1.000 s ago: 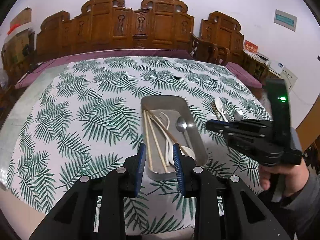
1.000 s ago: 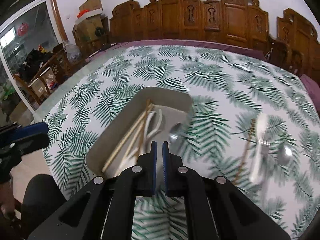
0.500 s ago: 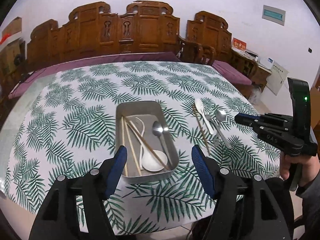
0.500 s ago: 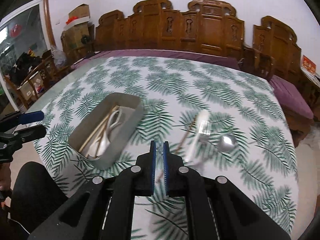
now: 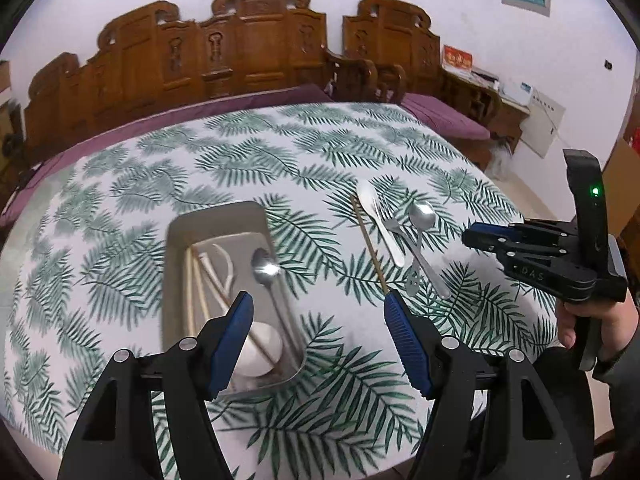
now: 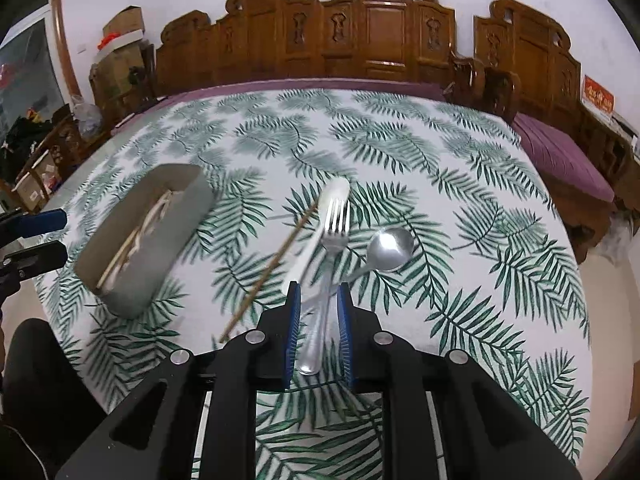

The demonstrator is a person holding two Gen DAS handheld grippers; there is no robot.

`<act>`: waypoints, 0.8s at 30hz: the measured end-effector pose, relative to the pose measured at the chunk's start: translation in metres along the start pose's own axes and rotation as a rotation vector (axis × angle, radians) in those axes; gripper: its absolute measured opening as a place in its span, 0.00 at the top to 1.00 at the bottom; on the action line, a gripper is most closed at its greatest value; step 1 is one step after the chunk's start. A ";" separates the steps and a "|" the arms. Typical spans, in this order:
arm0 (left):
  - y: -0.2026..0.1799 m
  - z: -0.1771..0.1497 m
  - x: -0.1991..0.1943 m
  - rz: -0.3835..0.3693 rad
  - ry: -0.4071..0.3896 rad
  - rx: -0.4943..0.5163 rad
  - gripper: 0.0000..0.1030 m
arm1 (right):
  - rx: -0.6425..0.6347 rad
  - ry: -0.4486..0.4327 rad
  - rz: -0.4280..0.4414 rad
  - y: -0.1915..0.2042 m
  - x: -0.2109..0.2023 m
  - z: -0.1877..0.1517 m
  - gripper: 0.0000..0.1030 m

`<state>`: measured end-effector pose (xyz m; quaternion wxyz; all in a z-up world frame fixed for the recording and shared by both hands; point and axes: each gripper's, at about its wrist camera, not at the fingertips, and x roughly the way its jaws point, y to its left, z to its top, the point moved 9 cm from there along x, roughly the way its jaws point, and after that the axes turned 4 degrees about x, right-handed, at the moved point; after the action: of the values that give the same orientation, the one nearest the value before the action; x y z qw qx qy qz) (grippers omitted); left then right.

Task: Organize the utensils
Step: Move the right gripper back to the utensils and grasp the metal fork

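The left gripper (image 5: pixel 318 312) gapes empty over the near end of the metal tray (image 5: pixel 176 240) holding chopsticks (image 5: pixel 191 288), white spoons and a steel spoon (image 5: pixel 262 266), while the right gripper (image 6: pixel 318 312), jaws opening, straddles the fork (image 6: pixel 334 232) farther out on the table.

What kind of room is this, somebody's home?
Probably a home dining or sitting room: a table in a leaf-print cloth, carved wooden seating with purple cushions along the wall, and stacked cardboard boxes in a corner.
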<state>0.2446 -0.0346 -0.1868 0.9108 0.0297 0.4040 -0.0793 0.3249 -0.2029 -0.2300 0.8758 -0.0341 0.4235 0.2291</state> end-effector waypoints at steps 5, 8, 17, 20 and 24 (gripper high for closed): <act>-0.008 0.001 0.024 -0.014 0.036 0.014 0.37 | 0.006 0.024 0.017 -0.003 0.023 0.000 0.80; -0.009 0.002 0.034 -0.022 0.052 0.012 0.37 | 0.004 0.048 0.031 -0.003 0.042 0.004 0.80; -0.011 0.005 0.054 -0.035 0.074 0.015 0.37 | -0.060 0.123 -0.013 -0.003 0.092 0.019 0.80; -0.011 0.004 0.060 -0.039 0.080 0.014 0.37 | -0.064 0.144 -0.019 -0.003 0.101 0.018 0.80; -0.010 0.004 0.066 -0.044 0.087 0.006 0.37 | -0.077 0.176 -0.039 -0.003 0.108 0.010 0.81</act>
<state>0.2890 -0.0532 -0.2330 0.8905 0.0271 0.4433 -0.0990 0.3914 -0.1627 -0.3062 0.8375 -0.0961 0.4890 0.2243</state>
